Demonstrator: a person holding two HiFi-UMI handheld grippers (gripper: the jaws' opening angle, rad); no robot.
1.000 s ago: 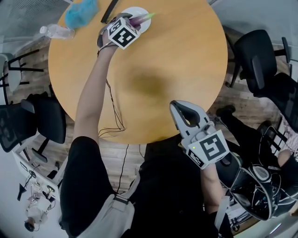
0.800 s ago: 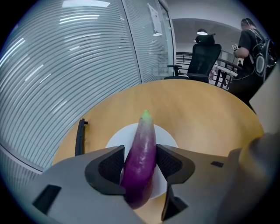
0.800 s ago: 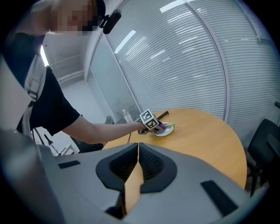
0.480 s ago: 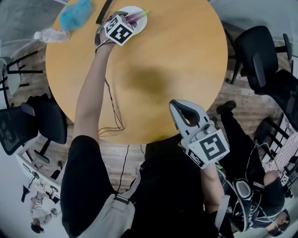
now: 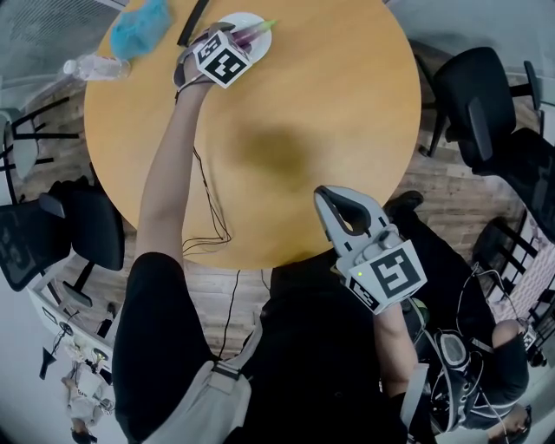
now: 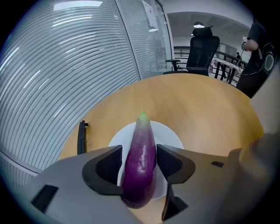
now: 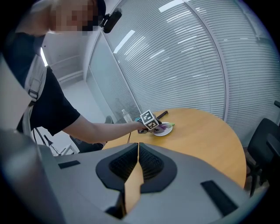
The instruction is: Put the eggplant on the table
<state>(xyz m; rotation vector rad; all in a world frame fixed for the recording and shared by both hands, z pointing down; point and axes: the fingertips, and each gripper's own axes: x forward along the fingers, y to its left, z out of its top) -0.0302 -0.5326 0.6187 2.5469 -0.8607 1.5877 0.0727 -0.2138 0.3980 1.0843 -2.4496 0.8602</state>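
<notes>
Far left, off the table [image 5: 303, 130]: black office chair [image 5: 61, 230] close to the round rim. On the top-left rim: clear water bottle [image 5: 94, 67] on its side, right at the edge. Blue cloth [image 5: 139, 26] just beside it. Black bar [image 6: 81, 136] next, along the rim by the blinds.

Then the left gripper [image 6: 139, 165], reached across on an outstretched arm [image 5: 169, 165] - jaws closed on the eggplant [image 6: 141, 135], pads flush against both purple flanks, green tip pointing away past the jaws. Eggplant over the white plate [image 6: 171, 136], near end sticking out past the plate's near rim. Resting or lifted: cannot tell. Plate close to the far rim of the table, little room behind it. Thin black cable [image 5: 212, 204] trailing beside the arm across the left part of the top.

Centre and right of the top: bare wood, wide room from the plate out to the near and right rims.

Near rim, right of centre: right gripper [image 7: 138, 162] held over the edge - jaws shut pad to pad, well apart from the plate. Further right, off the table: black office chairs [image 5: 477, 100] near the right rim, strip of wood floor [image 5: 434, 186] between them and the edge.
</notes>
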